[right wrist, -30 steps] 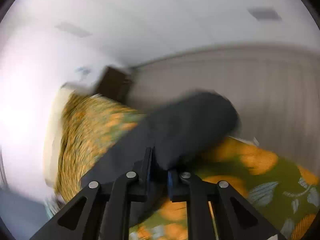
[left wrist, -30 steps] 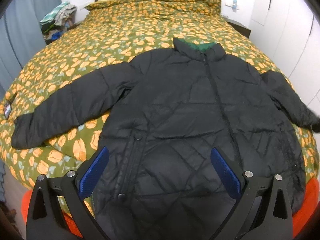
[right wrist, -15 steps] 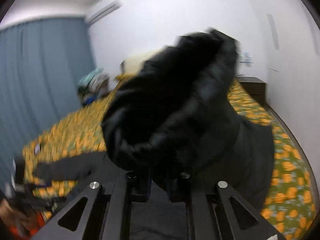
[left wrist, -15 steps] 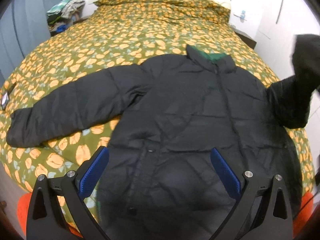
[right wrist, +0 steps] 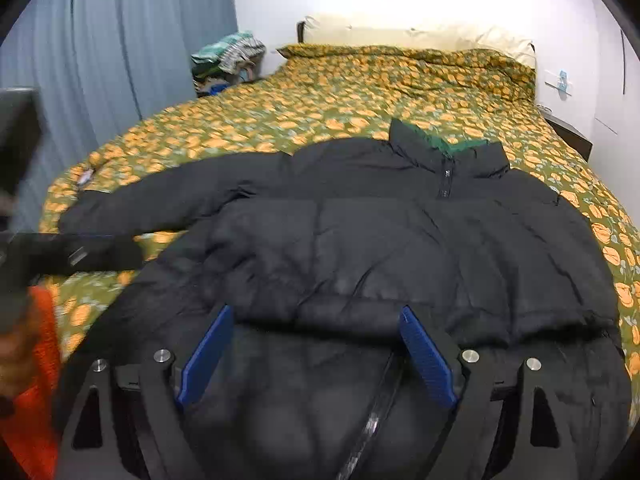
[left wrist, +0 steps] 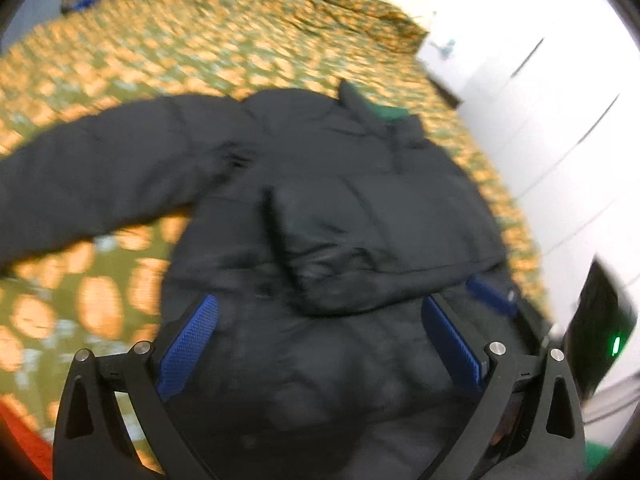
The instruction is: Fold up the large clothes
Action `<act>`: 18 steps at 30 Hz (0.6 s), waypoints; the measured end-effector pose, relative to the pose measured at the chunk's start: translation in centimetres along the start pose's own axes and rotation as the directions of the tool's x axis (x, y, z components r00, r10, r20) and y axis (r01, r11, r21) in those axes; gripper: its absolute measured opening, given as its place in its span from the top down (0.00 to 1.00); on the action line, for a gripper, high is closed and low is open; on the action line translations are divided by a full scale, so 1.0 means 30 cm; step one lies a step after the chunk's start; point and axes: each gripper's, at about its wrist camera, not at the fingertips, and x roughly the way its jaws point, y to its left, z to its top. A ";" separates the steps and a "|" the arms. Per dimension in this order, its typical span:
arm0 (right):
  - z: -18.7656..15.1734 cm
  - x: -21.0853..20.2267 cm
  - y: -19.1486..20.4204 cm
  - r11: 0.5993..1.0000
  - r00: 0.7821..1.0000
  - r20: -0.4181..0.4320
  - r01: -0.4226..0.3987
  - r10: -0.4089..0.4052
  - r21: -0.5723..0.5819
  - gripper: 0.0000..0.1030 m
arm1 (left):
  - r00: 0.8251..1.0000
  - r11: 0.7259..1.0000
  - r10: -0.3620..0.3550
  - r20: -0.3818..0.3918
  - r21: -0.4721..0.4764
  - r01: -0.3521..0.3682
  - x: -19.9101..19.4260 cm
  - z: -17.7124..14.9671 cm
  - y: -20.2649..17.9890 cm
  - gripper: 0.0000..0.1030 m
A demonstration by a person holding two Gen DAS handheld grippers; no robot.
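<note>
Left wrist view: pretty blurry. Black puffer jacket spread flat on the flowery bedspread, 1 sleeve folded across the chest, the other sleeve stretched out to the side. Left gripper hovering over the hem, jaws wide apart, nothing between them.

Right wrist view: much sharper. Right gripper just above the folded sleeve's edge, jaws just opened wide, pads clear of the fabric. Same jacket, collar toward the pillows.

Possible trouble from here: puffy filling springing the folded sleeve back open with nothing pinning it. Slick shell sliding on the bedspread if the stretched-out sleeve gets yanked. Shallow pinch slipping off thick padding.
</note>
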 end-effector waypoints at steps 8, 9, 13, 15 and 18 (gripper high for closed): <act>-0.142 -0.226 -0.022 0.998 0.999 0.030 -0.046 0.044 0.043 0.15 | 0.988 0.994 0.109 -0.108 0.023 -0.107 0.286 0.094 -0.028 0.15; -0.155 -0.237 -0.026 0.998 0.999 0.037 -0.042 0.040 0.050 0.15 | 0.984 0.990 0.137 -0.116 0.037 -0.134 0.312 0.102 -0.036 0.35; -0.177 -0.321 -0.153 0.989 0.997 0.074 -0.024 0.013 0.145 0.15 | 0.977 0.976 0.191 -0.093 0.127 -0.178 0.329 0.199 -0.100 0.91; -0.151 -0.354 -0.257 0.982 0.995 0.095 -0.006 -0.012 0.188 0.15 | 0.976 0.961 0.217 0.008 0.171 -0.215 0.278 0.288 -0.139 0.92; -0.062 -0.360 -0.444 0.968 0.992 0.111 0.032 -0.061 0.250 0.16 | 0.965 0.950 0.244 0.094 0.175 -0.257 0.242 0.404 -0.134 0.92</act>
